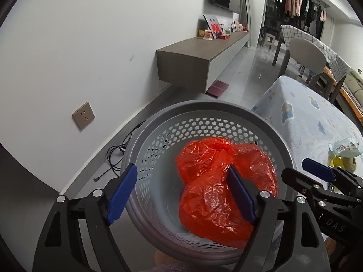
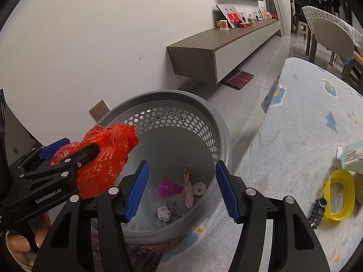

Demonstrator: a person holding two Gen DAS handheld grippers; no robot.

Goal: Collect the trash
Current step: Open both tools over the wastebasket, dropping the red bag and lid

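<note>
Above the grey perforated waste basket, the left gripper has its blue pads spread wide, one pad outside the basket's near-left rim and the other pressed against a crumpled red plastic bag. From the right wrist view the bag bulges around the left gripper's tips at the basket's left rim; whether the bag is truly pinched or only draped on that one finger I cannot tell. The right gripper hangs over the basket's mouth with its pads apart and nothing between them. Down on the basket floor lie a pink wrapper, a magenta scrap, a round white lid and crumpled paper.

Room to move is tight on the right: the basket's rim sits just beside the edge of a table draped in a pale blue patterned blanket. On that blanket, near the right gripper, rest a yellow plastic container, a small dark toy and a pack of wet wipes. To the left, open grey floor runs to the white wall, where a wall socket sits low and a black cable trails on the floor beside the basket. Beyond, a floating cabinet carries photo frames, with a chair and hanging clothes farther back.
</note>
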